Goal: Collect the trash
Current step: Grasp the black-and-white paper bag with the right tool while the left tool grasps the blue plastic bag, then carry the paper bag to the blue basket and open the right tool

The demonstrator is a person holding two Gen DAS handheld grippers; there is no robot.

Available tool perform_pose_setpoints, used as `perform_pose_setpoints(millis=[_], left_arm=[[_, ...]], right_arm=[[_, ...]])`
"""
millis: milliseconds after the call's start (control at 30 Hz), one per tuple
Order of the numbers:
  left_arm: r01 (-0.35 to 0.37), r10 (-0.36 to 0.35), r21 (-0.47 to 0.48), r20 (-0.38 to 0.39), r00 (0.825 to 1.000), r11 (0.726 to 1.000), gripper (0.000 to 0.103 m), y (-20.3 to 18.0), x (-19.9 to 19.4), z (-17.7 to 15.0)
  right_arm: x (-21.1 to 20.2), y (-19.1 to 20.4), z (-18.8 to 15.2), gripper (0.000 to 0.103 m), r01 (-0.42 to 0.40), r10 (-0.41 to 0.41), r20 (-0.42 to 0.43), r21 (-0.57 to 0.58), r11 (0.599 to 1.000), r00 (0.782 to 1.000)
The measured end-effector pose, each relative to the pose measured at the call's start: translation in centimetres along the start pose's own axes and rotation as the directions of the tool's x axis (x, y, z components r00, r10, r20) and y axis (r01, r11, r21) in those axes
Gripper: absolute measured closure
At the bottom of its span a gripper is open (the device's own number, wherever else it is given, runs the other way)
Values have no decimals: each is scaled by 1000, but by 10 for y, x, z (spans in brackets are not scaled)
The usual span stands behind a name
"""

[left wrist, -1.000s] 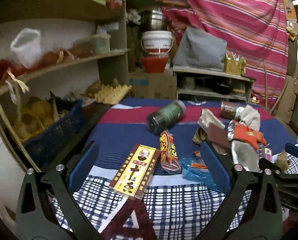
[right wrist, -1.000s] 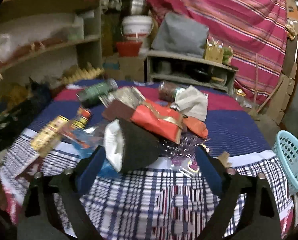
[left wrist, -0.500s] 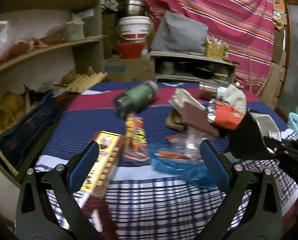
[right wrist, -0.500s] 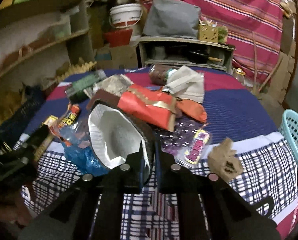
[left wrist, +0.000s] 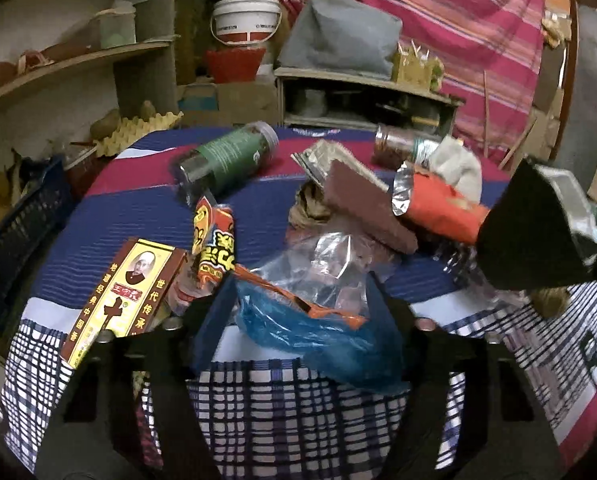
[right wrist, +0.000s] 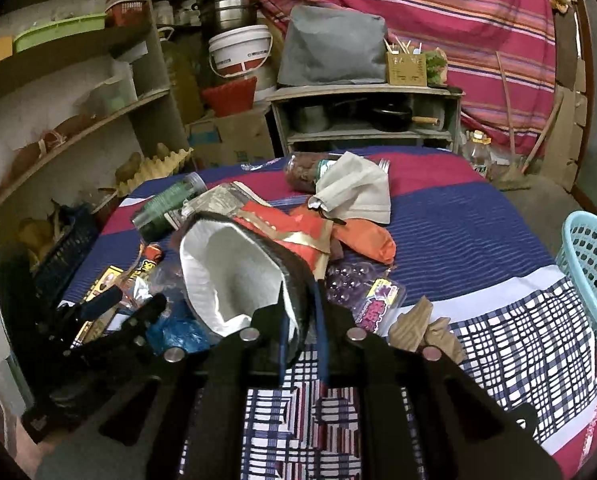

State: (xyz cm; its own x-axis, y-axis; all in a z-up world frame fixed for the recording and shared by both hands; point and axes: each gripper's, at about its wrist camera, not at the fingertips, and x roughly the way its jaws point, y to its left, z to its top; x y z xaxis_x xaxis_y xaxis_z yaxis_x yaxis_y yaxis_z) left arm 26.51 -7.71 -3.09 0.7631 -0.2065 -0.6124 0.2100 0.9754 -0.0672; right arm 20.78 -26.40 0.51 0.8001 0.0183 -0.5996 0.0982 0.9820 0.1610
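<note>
Trash lies scattered over a table with a striped and checked cloth. My left gripper is low over a blue plastic bag with clear film and an orange strip. Its jaws are closing, one on each side of the bag, and I cannot see the pads pressing it. My right gripper is pinched on the rim of a black pouch with a white lining. Its jaws are easing open slightly with the rim still between them. The pouch hangs at the right in the left wrist view.
A yellow-brown box, an orange snack wrapper, a green jar, a red foil packet, a purple jelly pack and crumpled brown paper lie around. A teal basket stands off the table's right edge. Shelves line the left.
The left gripper moved forward and down to the blue bag and its jaws narrowed around it. The right gripper shut on the black pouch and tilted it up.
</note>
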Motion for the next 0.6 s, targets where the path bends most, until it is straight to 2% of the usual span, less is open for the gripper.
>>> perform_pose_setpoints(millis=[67,100,167,200,233,333,500,600], left_arm=[[18,-18,-16,20,1000,1000,60,2,-8,0],[26,-25,-22,25,999,999,67,2,-10,1],[39,-37,-41,46,998,998,72,3,-20,2],[48,-46,-40,52,998,998,90,3,-23,3],[73,-70,-38,54,996,997,102,3,-27,4],[78,-74,-45,86,994,996,102,2,-38,6],[104,-98,-64,87,991,993,102,3,-43,3],[90,-85,-35,108,990,995,102,-3,-50,4]], right_arm=[[-2,0,1,90,2,-2,8,-2,1000,1000],[-4,-1,1,90,1,-1,14,-2,1000,1000],[-6,-1,1,90,-1,1,17,-3,1000,1000],[-6,-2,0,90,-2,2,19,2,1000,1000],[-7,-3,0,90,-2,2,21,5,1000,1000],[-12,-3,0,90,-11,11,33,3,1000,999],[-19,-7,0,90,-13,12,54,24,1000,998],[-20,-6,0,90,-21,20,55,14,1000,998]])
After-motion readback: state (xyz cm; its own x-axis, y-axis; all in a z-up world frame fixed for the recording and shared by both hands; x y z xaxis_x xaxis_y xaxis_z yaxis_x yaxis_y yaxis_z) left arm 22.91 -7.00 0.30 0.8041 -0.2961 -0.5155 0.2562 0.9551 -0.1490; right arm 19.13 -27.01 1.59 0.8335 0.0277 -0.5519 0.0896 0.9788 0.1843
